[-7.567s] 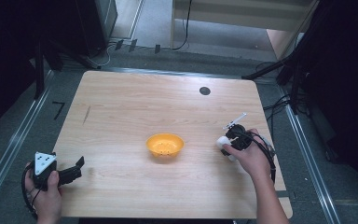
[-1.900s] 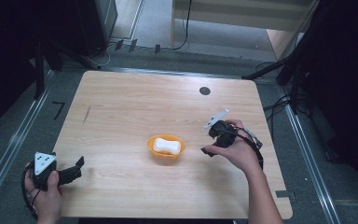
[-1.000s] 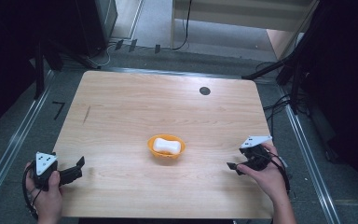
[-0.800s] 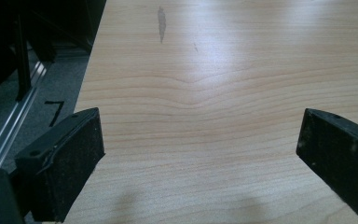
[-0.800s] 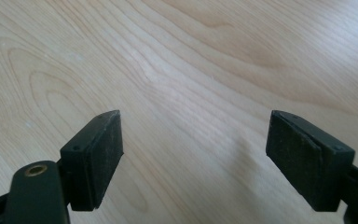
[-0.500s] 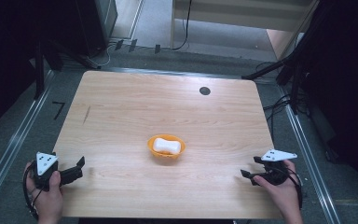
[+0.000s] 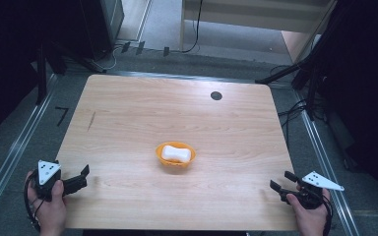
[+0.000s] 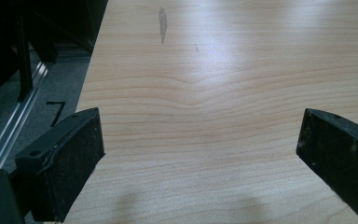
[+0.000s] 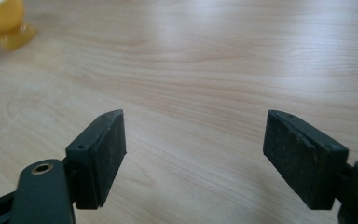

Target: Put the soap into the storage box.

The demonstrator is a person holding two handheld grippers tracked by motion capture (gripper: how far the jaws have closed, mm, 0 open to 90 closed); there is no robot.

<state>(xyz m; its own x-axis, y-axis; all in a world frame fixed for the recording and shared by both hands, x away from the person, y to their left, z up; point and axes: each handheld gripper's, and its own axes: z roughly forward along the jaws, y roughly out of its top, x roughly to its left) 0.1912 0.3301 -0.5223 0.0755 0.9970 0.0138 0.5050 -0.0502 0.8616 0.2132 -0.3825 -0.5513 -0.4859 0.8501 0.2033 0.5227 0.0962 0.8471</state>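
White bone-shaped block: in small orange plastic bowl, centre of pale wooden surface. Left hand-held gripper: spread, empty, near corner. Right hand-held gripper: spread, empty, jaws just narrowing, opposite corner.

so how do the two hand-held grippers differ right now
The left hand-held gripper sits at the table's near left corner, the right hand-held gripper at its near right edge. The left's jaws point toward the right, the right's toward the left. The right's have just been closing a little. Both are open and hold nothing.
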